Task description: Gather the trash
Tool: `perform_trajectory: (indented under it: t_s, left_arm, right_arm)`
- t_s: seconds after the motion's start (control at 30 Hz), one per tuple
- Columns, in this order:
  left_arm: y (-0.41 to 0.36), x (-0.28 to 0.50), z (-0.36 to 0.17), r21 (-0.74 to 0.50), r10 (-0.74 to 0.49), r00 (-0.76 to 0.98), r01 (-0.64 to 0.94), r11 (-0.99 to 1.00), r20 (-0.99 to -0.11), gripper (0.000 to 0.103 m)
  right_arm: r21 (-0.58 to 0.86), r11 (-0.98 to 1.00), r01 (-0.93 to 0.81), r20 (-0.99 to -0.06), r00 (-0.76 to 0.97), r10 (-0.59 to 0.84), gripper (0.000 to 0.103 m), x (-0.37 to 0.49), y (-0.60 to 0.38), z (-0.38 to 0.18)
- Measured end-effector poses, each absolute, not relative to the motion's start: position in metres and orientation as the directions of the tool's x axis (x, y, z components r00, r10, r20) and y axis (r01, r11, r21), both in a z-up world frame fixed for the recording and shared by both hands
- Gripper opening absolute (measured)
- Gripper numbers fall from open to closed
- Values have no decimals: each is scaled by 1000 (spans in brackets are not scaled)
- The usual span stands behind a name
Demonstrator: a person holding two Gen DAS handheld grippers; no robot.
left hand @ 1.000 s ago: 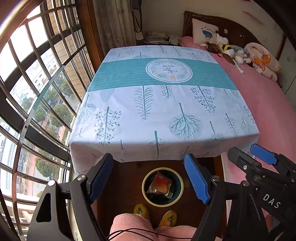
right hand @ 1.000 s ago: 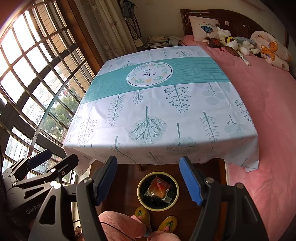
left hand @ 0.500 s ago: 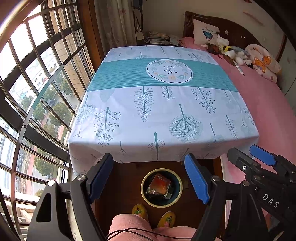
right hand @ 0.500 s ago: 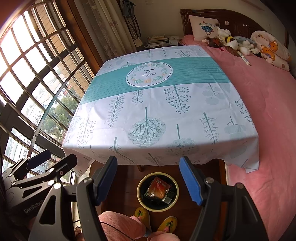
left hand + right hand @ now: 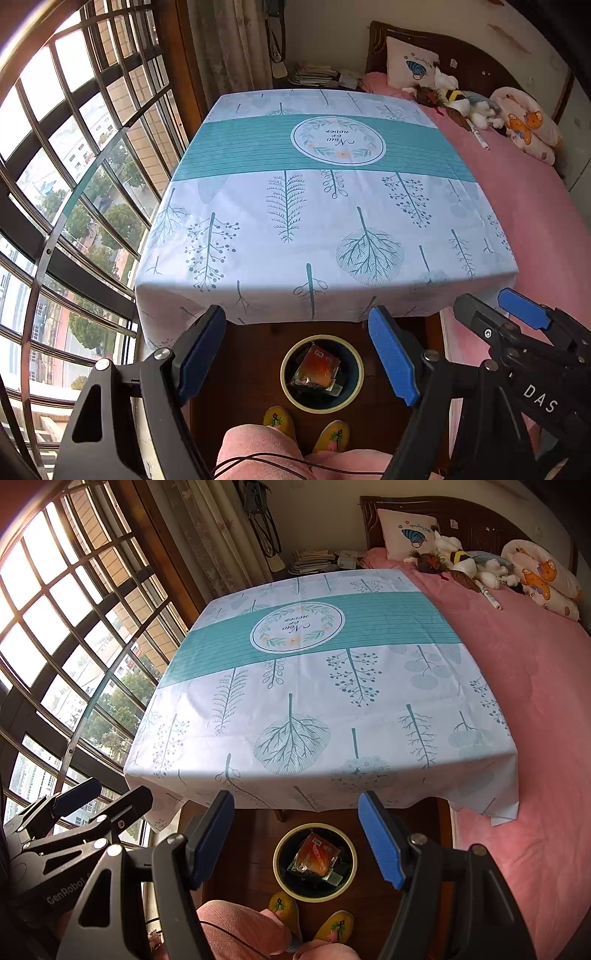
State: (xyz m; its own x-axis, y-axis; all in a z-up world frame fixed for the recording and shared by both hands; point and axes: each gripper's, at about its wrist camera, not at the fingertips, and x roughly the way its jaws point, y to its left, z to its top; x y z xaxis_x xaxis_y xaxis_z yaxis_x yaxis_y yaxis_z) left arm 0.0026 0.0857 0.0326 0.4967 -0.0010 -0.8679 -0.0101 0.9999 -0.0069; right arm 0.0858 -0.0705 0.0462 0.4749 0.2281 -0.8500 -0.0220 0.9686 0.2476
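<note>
Both grippers' jaws spread above bin (image 5: 322,373) holding wrapper (image 5: 317,369), beside table (image 5: 314,221).

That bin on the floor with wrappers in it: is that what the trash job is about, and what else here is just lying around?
Part of the job:
- bin, by the table's near edge
- orange wrapper inside the bin
- left hand-held gripper, open, empty
- right hand-held gripper, open, empty

Just lying about:
- tablecloth
- stuffed toys on the bed
- pillow
- slippers
</note>
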Motion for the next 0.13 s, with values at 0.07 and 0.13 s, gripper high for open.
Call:
perform_trajectory:
  t_s: [0.07,0.13]
  left_arm:
    - [83,4,32,-8,0,495,-14,1000,-869,78]
    - [83,4,33,-8,0,495,-14,1000,-869,78]
  right_arm:
    - [248,968,-22,-850,474,229,70,86,-71,46]
    - [248,969,-21,-850,475,228,70,86,-71,46]
